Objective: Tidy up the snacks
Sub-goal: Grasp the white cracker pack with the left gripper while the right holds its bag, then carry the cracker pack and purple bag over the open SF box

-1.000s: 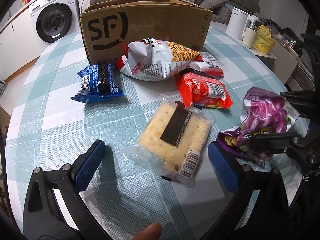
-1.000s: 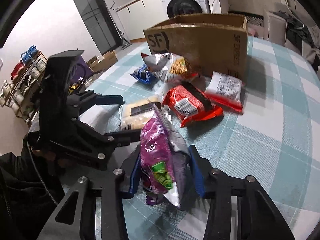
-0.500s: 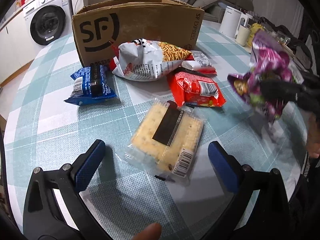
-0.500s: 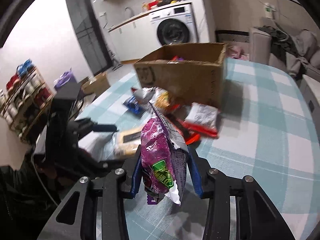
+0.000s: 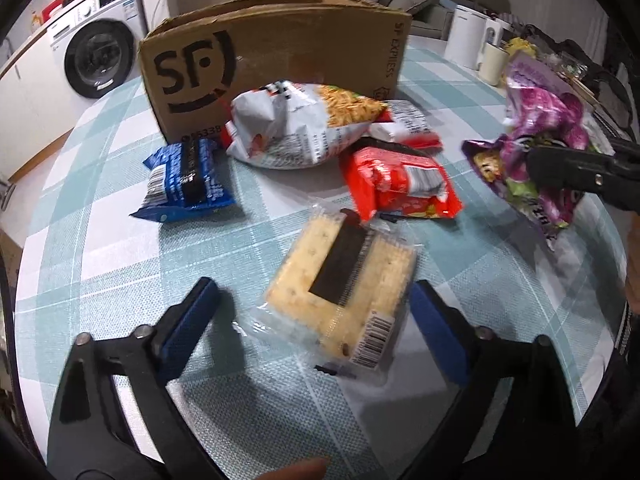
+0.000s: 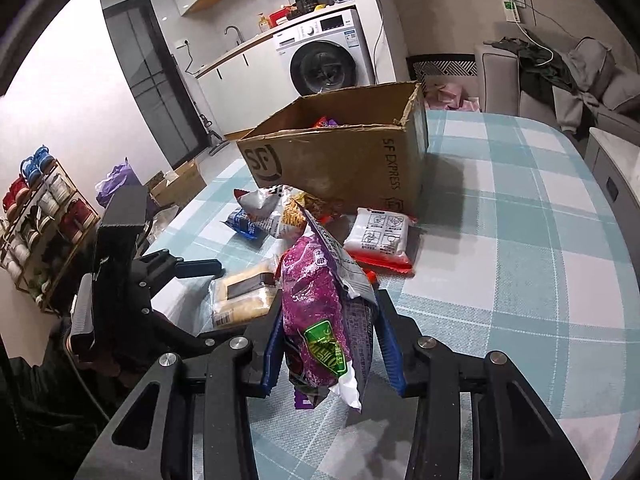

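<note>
At the bottom centre of the right wrist view, the right gripper (image 6: 332, 354) was clenched on the purple snack bag (image 6: 320, 320), held clear of the table (image 6: 540, 280), below the cardboard box (image 6: 340, 160) in frame. The bag looked light, soft and crinkly, best pinched across its middle. The left gripper (image 5: 316, 320) stood released around the cracker packet (image 5: 344, 292), which seemed stiff but brittle.

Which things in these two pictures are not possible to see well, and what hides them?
- Contents of the cardboard box: right wrist view shows only a few coloured scraps above the rim; in the left wrist view its front wall hides everything.
- Purple snack bag: blurred in the left wrist view; the right claw covers its sides.
- White packet: mostly behind the noodle bag.
</note>
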Action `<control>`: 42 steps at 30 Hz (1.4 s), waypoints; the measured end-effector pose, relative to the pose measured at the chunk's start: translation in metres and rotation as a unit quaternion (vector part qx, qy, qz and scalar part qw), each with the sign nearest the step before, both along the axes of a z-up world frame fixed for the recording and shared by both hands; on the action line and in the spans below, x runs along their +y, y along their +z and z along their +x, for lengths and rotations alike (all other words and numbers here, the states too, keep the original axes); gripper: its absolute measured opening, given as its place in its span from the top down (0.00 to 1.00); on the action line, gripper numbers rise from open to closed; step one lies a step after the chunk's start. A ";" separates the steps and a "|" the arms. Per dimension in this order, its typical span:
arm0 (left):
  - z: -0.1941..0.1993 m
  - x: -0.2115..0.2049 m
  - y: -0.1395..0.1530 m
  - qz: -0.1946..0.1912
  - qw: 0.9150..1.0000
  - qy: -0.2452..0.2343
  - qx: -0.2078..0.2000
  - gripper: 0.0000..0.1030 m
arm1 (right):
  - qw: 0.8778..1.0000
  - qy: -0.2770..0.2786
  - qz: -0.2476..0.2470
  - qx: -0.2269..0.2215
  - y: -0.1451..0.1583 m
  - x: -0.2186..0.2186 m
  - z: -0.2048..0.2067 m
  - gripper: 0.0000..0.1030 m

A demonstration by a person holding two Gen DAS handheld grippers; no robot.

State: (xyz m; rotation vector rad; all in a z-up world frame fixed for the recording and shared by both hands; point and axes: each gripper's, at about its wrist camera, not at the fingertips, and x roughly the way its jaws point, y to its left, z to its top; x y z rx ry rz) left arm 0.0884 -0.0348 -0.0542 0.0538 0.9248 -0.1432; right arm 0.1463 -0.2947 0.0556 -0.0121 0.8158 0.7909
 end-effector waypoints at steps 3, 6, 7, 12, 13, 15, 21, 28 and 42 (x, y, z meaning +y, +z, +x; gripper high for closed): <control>-0.006 -0.007 0.003 0.007 1.000 -0.021 -0.011 0.27 | 1.000 0.008 -0.002 0.000 0.000 0.002 -0.002 0.59; -0.008 -0.009 0.005 -0.003 0.999 -0.032 -0.014 0.42 | 1.000 0.014 -0.002 -0.004 0.002 0.004 -0.004 0.59; -0.009 -0.009 0.006 -0.007 0.999 -0.032 -0.015 0.44 | 1.000 0.015 -0.002 -0.005 0.003 0.004 -0.005 0.59; -0.015 -0.009 0.008 -0.021 0.999 -0.038 -0.021 0.45 | 1.000 0.014 -0.002 -0.009 0.005 0.005 -0.005 0.59; -0.017 -0.009 0.009 -0.022 0.999 -0.039 -0.023 0.45 | 1.000 0.014 -0.003 -0.009 0.005 0.005 -0.006 0.59; -0.022 -0.011 0.012 -0.025 0.998 -0.043 -0.028 0.46 | 1.000 0.015 -0.002 -0.010 0.005 0.005 -0.006 0.59; -0.032 -0.009 0.027 -0.047 0.997 -0.046 -0.050 0.46 | 1.000 0.013 0.000 -0.016 0.010 0.004 -0.010 0.59; -0.045 0.001 0.046 -0.075 0.993 -0.049 -0.073 0.46 | 0.999 0.002 0.013 -0.033 0.023 -0.002 -0.017 0.59; -0.047 0.022 0.078 -0.097 0.988 -0.010 -0.116 0.46 | 0.996 -0.050 0.057 -0.050 0.041 -0.020 -0.012 0.59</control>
